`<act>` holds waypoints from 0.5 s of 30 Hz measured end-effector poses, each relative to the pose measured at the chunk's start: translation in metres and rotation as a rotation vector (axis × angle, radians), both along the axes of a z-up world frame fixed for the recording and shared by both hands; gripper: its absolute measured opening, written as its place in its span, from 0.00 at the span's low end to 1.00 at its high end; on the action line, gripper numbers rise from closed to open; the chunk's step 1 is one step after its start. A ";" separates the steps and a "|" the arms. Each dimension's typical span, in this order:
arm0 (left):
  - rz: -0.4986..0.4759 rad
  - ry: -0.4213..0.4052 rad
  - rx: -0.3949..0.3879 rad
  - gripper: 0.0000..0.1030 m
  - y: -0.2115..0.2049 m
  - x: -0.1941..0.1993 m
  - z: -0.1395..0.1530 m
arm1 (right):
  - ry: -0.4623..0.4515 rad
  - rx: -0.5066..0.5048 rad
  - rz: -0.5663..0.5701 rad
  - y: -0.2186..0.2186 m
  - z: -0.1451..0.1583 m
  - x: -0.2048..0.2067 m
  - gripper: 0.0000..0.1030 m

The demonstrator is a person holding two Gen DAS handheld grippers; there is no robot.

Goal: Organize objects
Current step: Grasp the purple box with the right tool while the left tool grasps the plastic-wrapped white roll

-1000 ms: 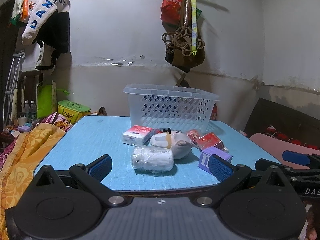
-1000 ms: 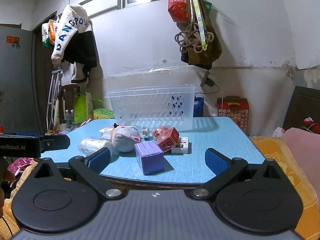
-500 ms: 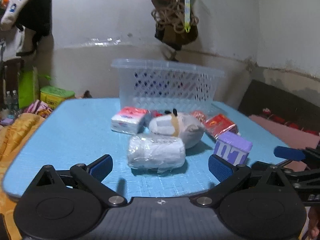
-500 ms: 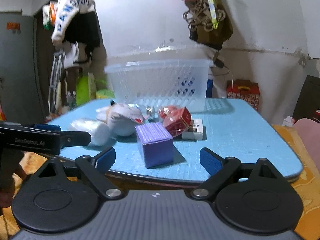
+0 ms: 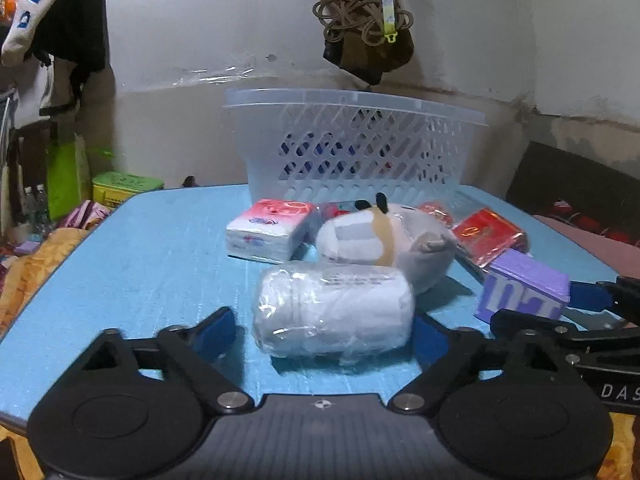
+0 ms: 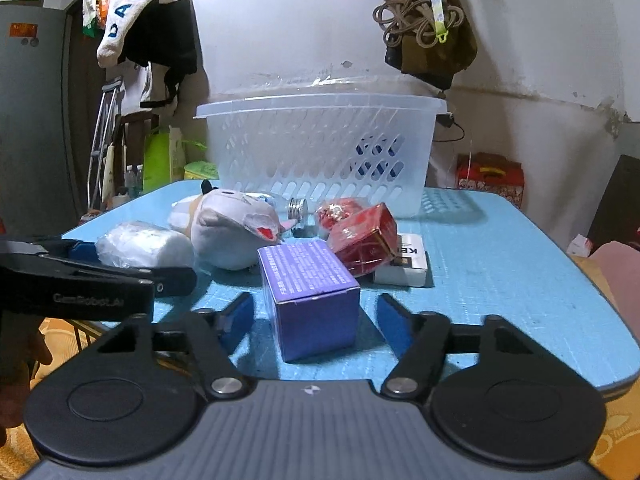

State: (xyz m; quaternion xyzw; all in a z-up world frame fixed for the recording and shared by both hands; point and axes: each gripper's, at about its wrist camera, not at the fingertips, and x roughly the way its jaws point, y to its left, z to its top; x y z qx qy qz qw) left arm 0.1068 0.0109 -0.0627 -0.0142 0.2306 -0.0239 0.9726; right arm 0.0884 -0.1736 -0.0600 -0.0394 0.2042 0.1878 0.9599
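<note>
Left gripper (image 5: pixel 324 330) sits low over the near edge of the blue table (image 5: pixel 152 264), jaws wide apart, straddling the wrapped white roll (image 5: pixel 334 314) without gripping it; the blue pads (image 5: pixel 214 330) flank the roll's ends, the right pad looks close to or at the roll, contact unclear. Right gripper (image 6: pixel 314 320) is likewise spread wide, pads (image 6: pixel 394 326) on either side of the purple box (image 6: pixel 312 296) with visible gaps, nothing held. Box stands upright near the table's front edge. In the right view the left gripper shows at the left edge beside the roll (image 6: pixel 144 244); in the left view the right gripper's blue pad is just beside the purple box (image 5: pixel 524 286). Behind the roll lies a grey plush (image 5: pixel 390 246), on its side, touching or nearly touching the roll. Left of the plush, a tissue pack (image 5: pixel 274 234) with pink top. Right of the plush, a red box (image 5: pixel 490 234), tilted; the right view shows it leaning on a white box (image 6: pixel 406 266) lying flat. A small red wrapped item (image 6: pixel 340 210) and a metal-capped bottle (image 6: pixel 298 210) lie behind the plush (image 6: pixel 236 230). Clear slotted basket (image 5: pixel 352 144) stands upright at the back of the table, behind the whole cluster; contents unclear through the slots. Bags and a cord bundle (image 5: pixel 362 18) hang on the wall above.
</note>
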 end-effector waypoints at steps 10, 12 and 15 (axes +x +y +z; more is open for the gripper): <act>-0.008 -0.039 0.027 0.75 0.004 -0.015 0.010 | -0.011 -0.014 0.002 0.004 0.019 -0.015 0.46; -0.002 -0.054 0.042 0.75 0.004 -0.021 0.018 | -0.008 -0.012 0.003 0.006 0.025 -0.017 0.46; 0.001 -0.051 0.080 0.75 0.004 -0.025 0.028 | 0.009 -0.029 0.006 0.008 0.030 -0.015 0.46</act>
